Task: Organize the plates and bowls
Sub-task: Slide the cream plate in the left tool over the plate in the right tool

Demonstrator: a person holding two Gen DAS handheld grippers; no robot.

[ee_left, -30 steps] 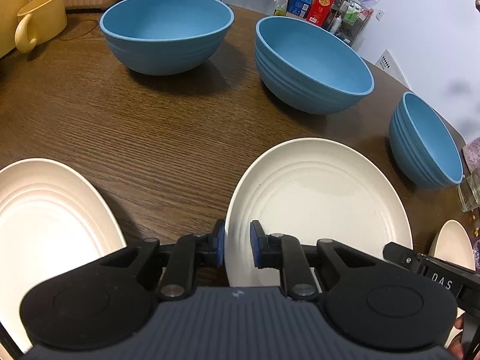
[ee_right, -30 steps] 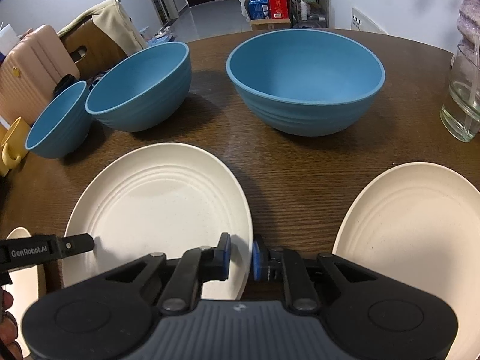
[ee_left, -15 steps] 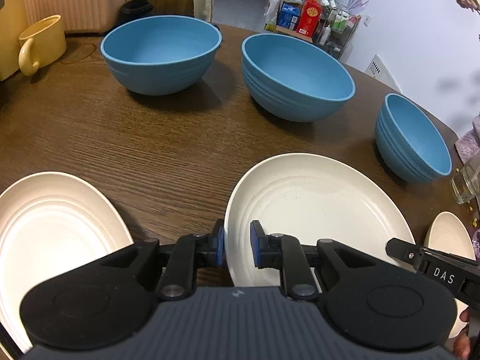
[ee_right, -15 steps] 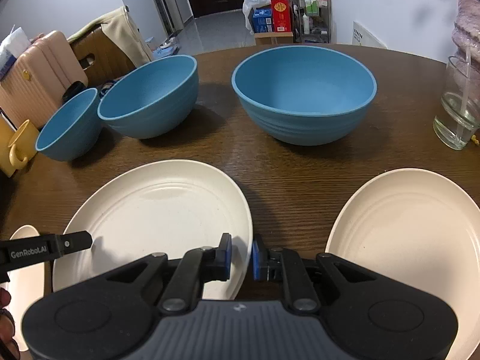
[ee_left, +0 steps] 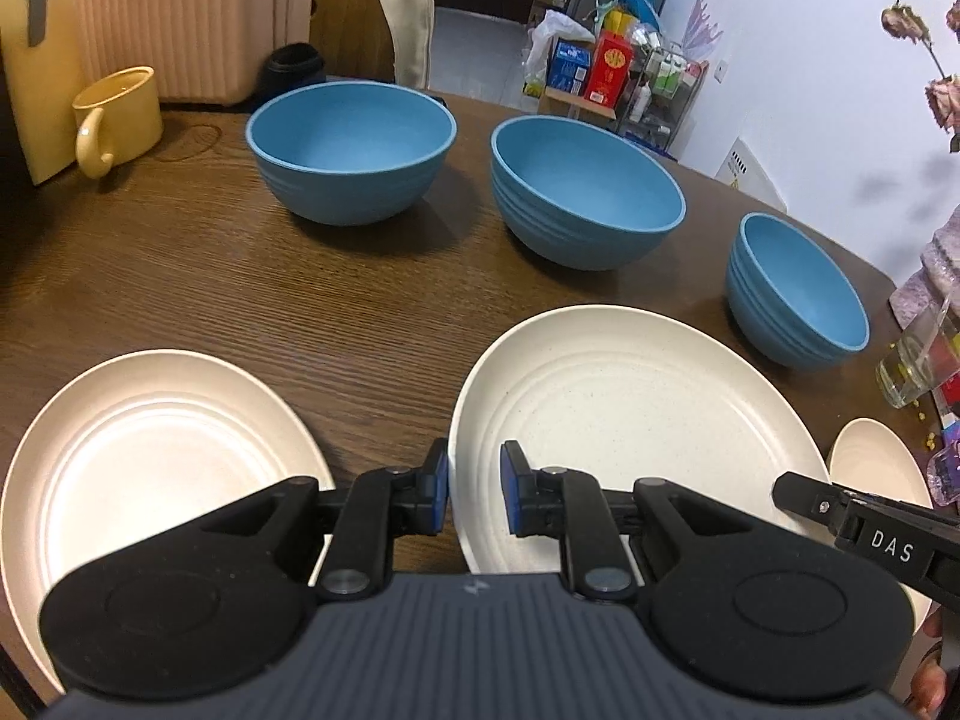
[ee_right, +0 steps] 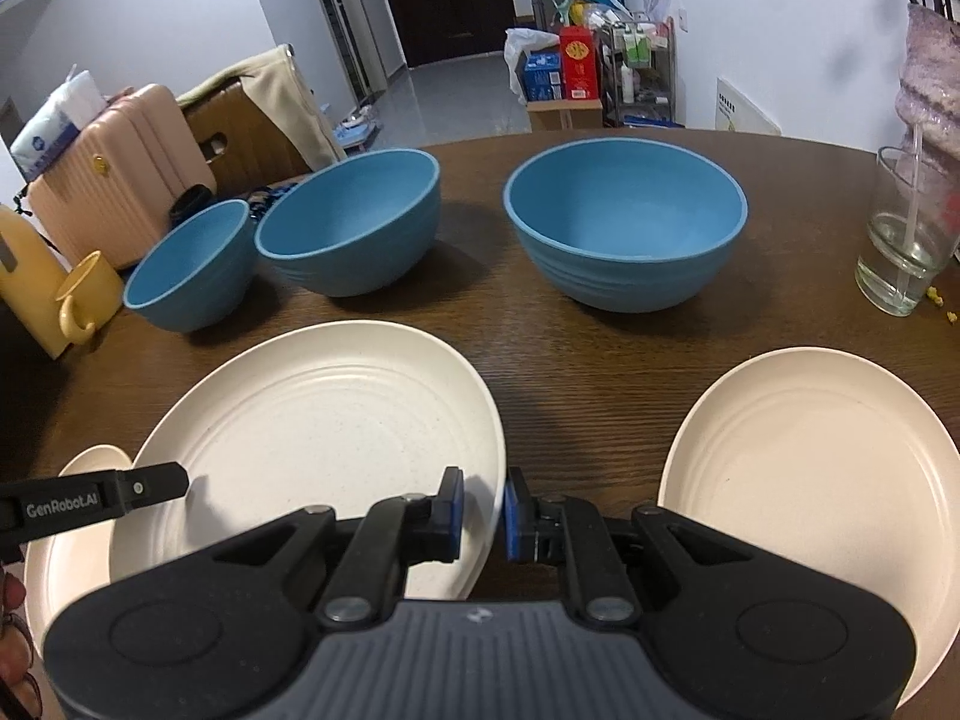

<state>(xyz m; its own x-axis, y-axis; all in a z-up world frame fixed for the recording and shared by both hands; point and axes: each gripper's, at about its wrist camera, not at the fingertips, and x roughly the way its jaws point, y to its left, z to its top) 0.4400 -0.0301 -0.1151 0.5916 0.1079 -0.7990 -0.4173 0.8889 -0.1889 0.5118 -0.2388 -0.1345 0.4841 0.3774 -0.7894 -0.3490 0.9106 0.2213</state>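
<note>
A cream plate (ee_left: pixel 630 420) is held by both grippers at opposite edges. My left gripper (ee_left: pixel 474 495) is shut on its left rim. My right gripper (ee_right: pixel 483 507) is shut on the right rim of the same plate (ee_right: pixel 324 438). A second cream plate (ee_left: pixel 156 456) lies on the table to the left, and a third cream plate (ee_right: pixel 810 468) lies to the right. Three blue bowls stand in a row behind them: a large bowl (ee_left: pixel 351 150), another large bowl (ee_left: pixel 585 192) and a smaller bowl (ee_left: pixel 795 288).
The dark wooden table (ee_left: pixel 300 312) carries a yellow mug (ee_left: pixel 117 114) at the far left and a water glass (ee_right: pixel 906 240) at the right edge. Suitcases (ee_right: pixel 120 168) and a chair stand beyond the table's far edge.
Both grippers have risen and drawn back with the middle plate between them. The bowls and side plates now look smaller and farther, and more of the room shows.
</note>
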